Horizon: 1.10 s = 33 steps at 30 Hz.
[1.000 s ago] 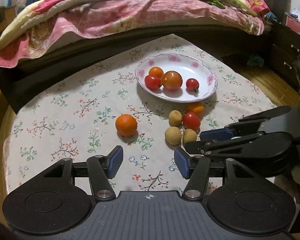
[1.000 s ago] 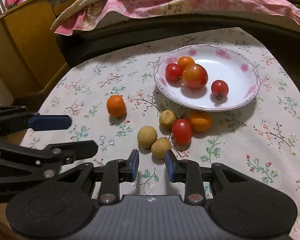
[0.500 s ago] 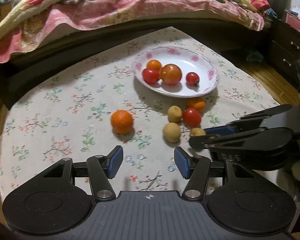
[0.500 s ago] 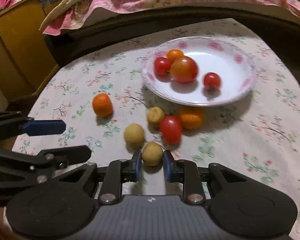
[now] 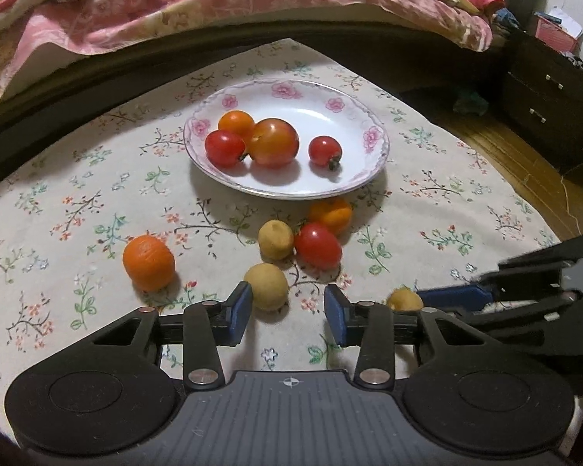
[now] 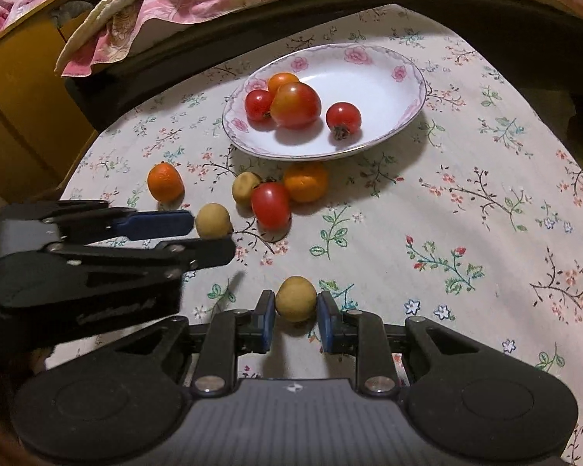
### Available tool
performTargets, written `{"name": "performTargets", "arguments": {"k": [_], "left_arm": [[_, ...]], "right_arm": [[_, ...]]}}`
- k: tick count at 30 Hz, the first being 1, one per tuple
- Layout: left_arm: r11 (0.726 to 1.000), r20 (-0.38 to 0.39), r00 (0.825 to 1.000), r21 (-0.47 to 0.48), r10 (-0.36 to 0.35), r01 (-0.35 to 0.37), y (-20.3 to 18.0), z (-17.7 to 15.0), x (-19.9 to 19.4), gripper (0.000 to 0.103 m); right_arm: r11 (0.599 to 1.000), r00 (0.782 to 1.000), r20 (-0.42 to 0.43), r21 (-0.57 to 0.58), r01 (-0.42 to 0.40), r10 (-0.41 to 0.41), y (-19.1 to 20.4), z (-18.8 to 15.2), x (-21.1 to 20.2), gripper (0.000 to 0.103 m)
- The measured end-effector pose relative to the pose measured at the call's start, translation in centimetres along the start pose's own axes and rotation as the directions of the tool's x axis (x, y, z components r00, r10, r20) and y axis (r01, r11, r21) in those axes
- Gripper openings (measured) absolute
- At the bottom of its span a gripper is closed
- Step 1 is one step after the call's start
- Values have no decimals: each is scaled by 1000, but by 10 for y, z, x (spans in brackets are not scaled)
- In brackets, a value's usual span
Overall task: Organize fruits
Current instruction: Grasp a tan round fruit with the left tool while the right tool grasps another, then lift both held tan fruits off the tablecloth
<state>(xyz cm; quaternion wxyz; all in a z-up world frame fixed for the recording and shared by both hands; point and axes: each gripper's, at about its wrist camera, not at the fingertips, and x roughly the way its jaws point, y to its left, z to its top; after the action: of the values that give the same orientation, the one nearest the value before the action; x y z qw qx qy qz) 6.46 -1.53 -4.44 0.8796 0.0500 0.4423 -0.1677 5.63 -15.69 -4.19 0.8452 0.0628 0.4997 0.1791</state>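
Note:
A white flowered plate [image 5: 374, 132] holds three red tomatoes and an orange one. In front of it on the cloth lie a mandarin [image 5: 148, 263], another mandarin [image 5: 330, 213], a red tomato [image 5: 318, 245] and two tan fruits [image 5: 275, 239] [image 5: 267, 286]. My left gripper [image 5: 287, 310] is open, and the nearer tan fruit sits just off its left pad. My right gripper [image 6: 296, 322] is shut on a third tan fruit [image 6: 295, 298], held apart from the cluster, low over the cloth. The left gripper [image 6: 213, 235] shows at the left of the right wrist view.
The floral tablecloth [image 6: 466, 202] covers a round table. A bed with a pink quilt [image 5: 198, 4] runs along the far side. A dark drawer cabinet [image 5: 544, 93] stands at the right and a yellow wooden cabinet [image 6: 15, 89] at the left.
The right gripper closed on a tan fruit and drew it back, away from the cluster. The left gripper moved forward and down to the nearer tan fruit.

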Motion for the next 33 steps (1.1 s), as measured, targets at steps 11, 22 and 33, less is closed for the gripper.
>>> {"name": "performTargets", "arguments": {"k": [11,22,33], "left_arm": [[1000,-21,999,-2,26,-26,-1,1,16,39],[999,-46,999,30,25,-23,0,-11,3,32],[997,-68,997,61,42,-38,-3,-14,-5,41]], "right_arm": [[1000,1000,-2,3,-3,3,0,2,1,27],[1000,1000,-13,-27,3,-3,2,-1,0,27],[1000,1000,-21,-17,1,-2,-2,-17,-11,27]]}}
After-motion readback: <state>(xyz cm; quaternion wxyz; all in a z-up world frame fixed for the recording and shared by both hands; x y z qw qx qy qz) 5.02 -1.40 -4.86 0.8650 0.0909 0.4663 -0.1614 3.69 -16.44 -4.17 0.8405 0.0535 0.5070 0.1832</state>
